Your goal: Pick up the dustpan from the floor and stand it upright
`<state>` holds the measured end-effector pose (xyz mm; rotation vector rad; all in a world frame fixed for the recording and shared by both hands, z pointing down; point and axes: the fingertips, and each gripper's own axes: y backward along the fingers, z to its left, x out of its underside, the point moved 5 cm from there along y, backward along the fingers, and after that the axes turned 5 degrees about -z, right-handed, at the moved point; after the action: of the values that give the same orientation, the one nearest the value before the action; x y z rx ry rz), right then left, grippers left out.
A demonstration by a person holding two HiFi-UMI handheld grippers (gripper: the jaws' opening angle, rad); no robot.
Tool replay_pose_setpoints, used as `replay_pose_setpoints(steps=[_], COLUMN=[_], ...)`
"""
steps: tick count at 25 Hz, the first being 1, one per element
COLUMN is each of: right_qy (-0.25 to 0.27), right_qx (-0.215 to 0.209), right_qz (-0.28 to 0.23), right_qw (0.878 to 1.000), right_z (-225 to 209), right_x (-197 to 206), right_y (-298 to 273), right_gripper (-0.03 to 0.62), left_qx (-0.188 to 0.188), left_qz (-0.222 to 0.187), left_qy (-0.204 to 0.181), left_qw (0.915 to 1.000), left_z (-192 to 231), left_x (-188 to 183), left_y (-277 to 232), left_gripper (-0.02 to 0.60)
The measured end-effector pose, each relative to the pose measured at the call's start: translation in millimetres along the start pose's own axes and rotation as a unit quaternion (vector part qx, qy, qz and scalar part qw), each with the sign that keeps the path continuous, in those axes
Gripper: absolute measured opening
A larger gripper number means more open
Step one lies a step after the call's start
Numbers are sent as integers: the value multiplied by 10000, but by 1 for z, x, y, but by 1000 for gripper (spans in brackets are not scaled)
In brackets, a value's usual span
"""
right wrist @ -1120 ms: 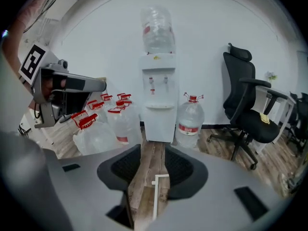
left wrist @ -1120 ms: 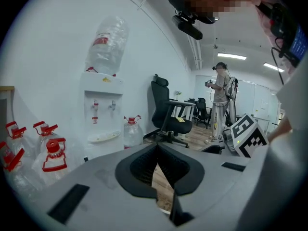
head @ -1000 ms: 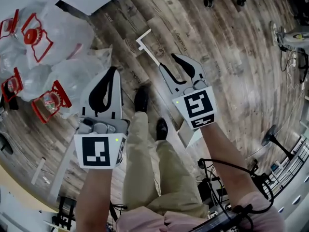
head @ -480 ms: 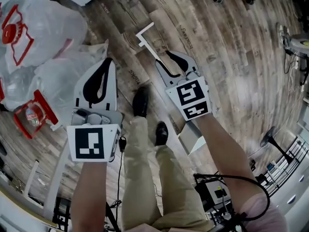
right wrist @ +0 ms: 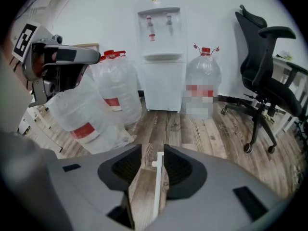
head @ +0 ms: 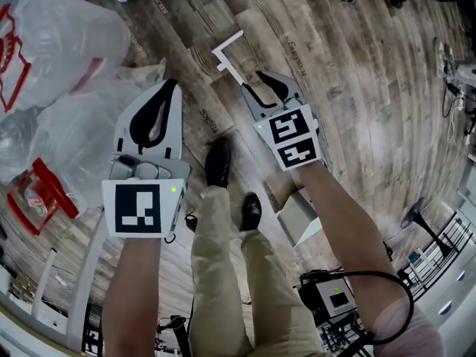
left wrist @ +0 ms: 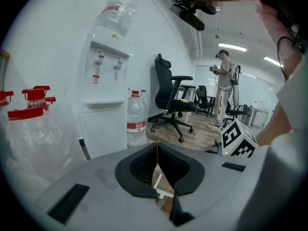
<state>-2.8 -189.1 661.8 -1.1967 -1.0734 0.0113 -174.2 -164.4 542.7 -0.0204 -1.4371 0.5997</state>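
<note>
Right gripper view shows the right gripper [right wrist: 152,152] spread open, with the dustpan [right wrist: 157,186] lying on the floor [right wrist: 192,124], its white handle between the jaws. The left gripper [left wrist: 157,145] is clenched, empty.

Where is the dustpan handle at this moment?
In the head view, the dustpan handle lies on the wooden floor near the upper centre. It runs back between the open tongs of the right gripper.
</note>
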Motion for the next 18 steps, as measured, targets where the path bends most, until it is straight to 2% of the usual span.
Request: replay_pose_setpoints(steps=[18], right_qy=[179], right_qx=[-185], right_qz=[621], right_qw=[9977], right_z=[0], right_x=[58], right_y=[-72], right_gripper=[140], left_qx=[19], left_qz=[125], left_qy=[77], left_qw=[9999], left_z=[23], left_x=[50], left_y=[-28], left_gripper=[14])
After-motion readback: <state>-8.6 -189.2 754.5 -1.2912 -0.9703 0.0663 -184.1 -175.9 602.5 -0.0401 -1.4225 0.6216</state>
